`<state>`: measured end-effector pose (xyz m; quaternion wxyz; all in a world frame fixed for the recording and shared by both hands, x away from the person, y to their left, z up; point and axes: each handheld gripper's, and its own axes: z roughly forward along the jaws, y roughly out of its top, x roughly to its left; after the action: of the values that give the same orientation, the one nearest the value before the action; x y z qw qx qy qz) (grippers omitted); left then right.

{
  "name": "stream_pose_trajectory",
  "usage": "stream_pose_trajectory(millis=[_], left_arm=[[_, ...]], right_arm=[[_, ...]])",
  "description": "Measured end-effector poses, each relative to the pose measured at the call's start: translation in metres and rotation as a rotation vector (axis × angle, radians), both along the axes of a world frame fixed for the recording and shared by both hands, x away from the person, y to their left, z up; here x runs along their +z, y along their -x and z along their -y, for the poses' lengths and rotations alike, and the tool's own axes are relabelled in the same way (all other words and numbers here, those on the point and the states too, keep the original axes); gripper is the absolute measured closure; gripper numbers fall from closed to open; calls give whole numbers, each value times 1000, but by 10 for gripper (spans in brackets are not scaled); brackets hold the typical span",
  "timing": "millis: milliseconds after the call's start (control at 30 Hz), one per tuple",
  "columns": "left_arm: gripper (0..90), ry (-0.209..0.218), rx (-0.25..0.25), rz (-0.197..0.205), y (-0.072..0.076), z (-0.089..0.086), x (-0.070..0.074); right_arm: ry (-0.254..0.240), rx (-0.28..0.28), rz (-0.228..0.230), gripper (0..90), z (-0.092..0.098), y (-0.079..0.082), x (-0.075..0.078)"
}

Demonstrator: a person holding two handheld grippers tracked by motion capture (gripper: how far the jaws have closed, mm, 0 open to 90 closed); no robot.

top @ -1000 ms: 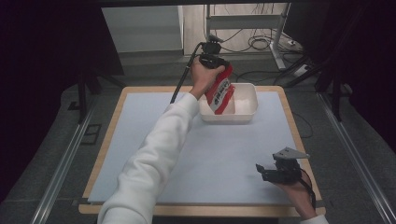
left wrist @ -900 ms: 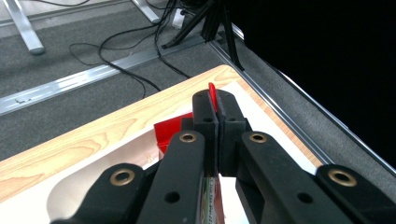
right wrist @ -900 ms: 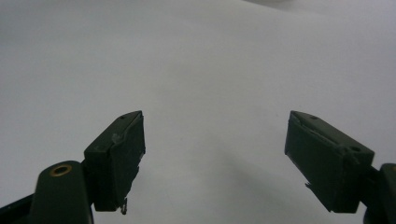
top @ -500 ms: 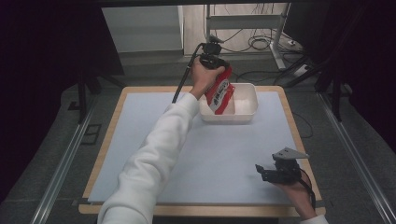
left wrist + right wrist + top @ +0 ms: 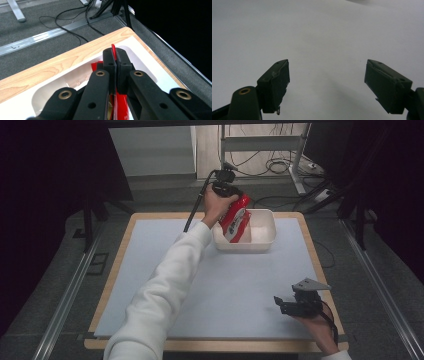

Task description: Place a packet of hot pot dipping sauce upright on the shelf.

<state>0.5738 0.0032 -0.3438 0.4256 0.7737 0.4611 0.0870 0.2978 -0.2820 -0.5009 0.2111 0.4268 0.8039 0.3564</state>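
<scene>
A dim room with cables on the grey floor surrounds our wooden table [image 5: 125,251], which carries a pale blue mat [image 5: 240,285]. At the far edge our left gripper [image 5: 116,65] has its jaws pressed together on the thin upper edge of a red packet [image 5: 236,218], and from the left gripper view we see the red film caught between the pads, with the rest of the packet hanging down into the white tub [image 5: 264,231]. Compared with the high views of a second and half a second ago, little has changed: the packet leans in the tub at about the same tilt, and our arm reaches to the same spot, so we judge the lowering is about finished and the packet has arrived where it belongs. Whether its bottom already rests on the tub floor we cannot tell. We judge that the next step is simply to let go. Further out, near the front right corner of the mat, our right gripper [image 5: 295,306] hovers with jaws spread wide and nothing between them, looking across bare mat.
</scene>
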Motion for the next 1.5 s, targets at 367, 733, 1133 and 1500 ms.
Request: stream_pose_trajectory(millis=[367, 733, 1133, 1500], left_arm=[[669, -14, -26, 81, 10, -10, 15], [264, 54, -75, 154, 36, -35, 28], [245, 118, -156, 191, 91, -79, 19], [247, 124, -209, 217, 150, -120, 6]], right_arm=[[2, 1, 2, 200, 0, 0, 0], [3, 3, -1, 200, -2, 2, 0], [12, 2, -3, 200, -4, 2, -1], [19, 3, -11, 200, -5, 2, -3]])
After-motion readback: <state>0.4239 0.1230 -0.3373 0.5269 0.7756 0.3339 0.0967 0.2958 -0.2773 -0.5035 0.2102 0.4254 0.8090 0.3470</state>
